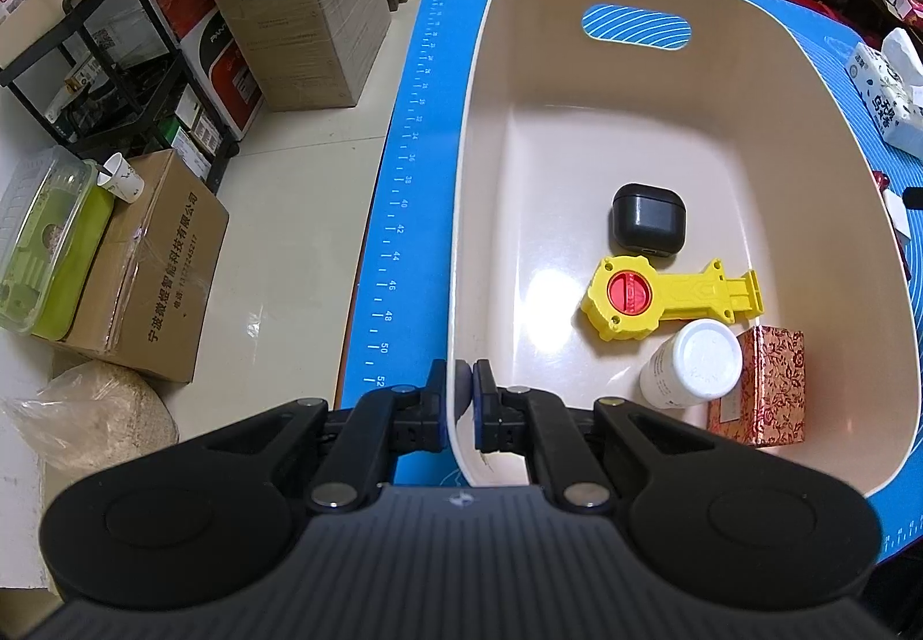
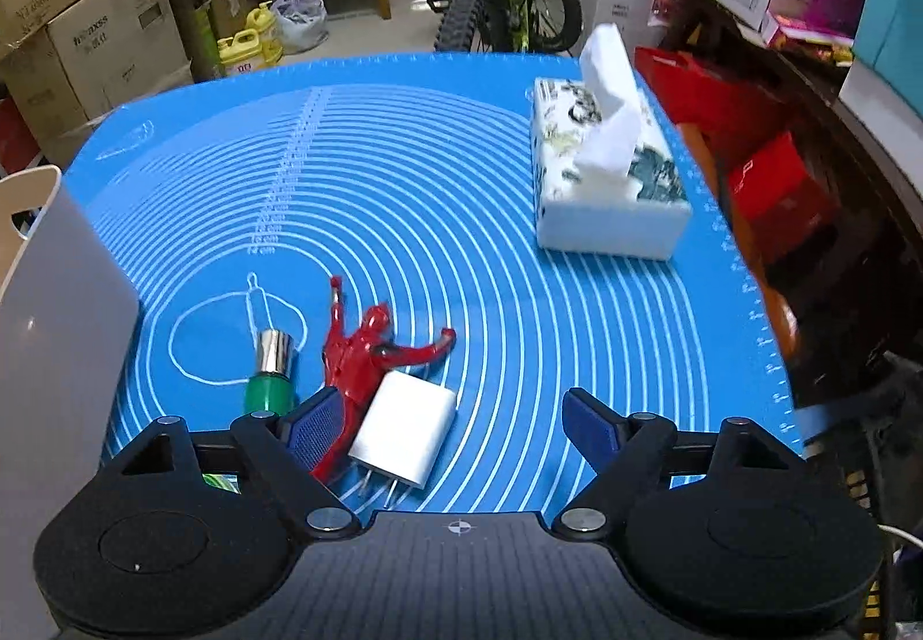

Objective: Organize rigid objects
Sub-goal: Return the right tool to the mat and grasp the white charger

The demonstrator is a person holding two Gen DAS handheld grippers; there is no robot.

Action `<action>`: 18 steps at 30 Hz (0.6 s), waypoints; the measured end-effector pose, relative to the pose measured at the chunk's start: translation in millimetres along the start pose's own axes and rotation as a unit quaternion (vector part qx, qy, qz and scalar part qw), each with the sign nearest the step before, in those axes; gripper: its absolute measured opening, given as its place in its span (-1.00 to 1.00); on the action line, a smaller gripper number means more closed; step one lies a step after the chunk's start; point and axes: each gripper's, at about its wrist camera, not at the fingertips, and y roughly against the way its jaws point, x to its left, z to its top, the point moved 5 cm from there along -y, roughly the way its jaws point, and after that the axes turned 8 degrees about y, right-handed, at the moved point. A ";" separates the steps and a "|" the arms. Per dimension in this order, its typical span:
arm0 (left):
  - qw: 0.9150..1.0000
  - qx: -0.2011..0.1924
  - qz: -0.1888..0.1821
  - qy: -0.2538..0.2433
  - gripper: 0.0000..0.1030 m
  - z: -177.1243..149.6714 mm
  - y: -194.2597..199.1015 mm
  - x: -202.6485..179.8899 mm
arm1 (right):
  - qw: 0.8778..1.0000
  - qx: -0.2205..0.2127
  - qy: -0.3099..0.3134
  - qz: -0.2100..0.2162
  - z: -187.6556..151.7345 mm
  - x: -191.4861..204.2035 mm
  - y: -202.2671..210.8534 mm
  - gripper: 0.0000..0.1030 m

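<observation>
Left gripper (image 1: 460,395) clamped on the near rim of the bin (image 1: 479,132). Inside the bin: black case (image 1: 649,219), yellow tool (image 1: 663,297), white bottle (image 1: 692,366), patterned box (image 1: 764,386). Right gripper (image 2: 450,424) spread wide, nothing held; right of the bin lie a charger (image 2: 404,426), red figure (image 2: 363,346) and green bottle (image 2: 271,369).

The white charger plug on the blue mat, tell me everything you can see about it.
The white charger plug is a small rounded block, glossy like hard plastic, lying flat on the blue mat. Its two metal prongs point toward the camera. It rests partly on the red figure, overlapping its lower body. The right gripper is open above it, with the plug nearer its left finger; no pad presses on it.
</observation>
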 end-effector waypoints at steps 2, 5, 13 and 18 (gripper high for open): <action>1.000 0.001 0.001 0.000 -0.80 0.4 0.0 0.1 | 1.000 0.005 -0.003 -0.003 -1.0 -1.0 -7.1 0.64; 1.000 0.001 0.000 0.001 -0.80 0.4 0.2 -0.6 | 1.000 0.012 -0.013 0.002 -1.1 -1.2 -14.1 0.63; 1.000 0.001 0.001 0.001 -0.80 0.5 0.3 -0.8 | 0.999 0.020 -0.025 0.003 -2.5 1.5 -28.5 0.56; 1.000 0.001 0.001 0.001 -0.80 0.8 0.3 -0.7 | 0.999 0.021 -0.032 0.011 -5.3 3.3 -32.8 0.46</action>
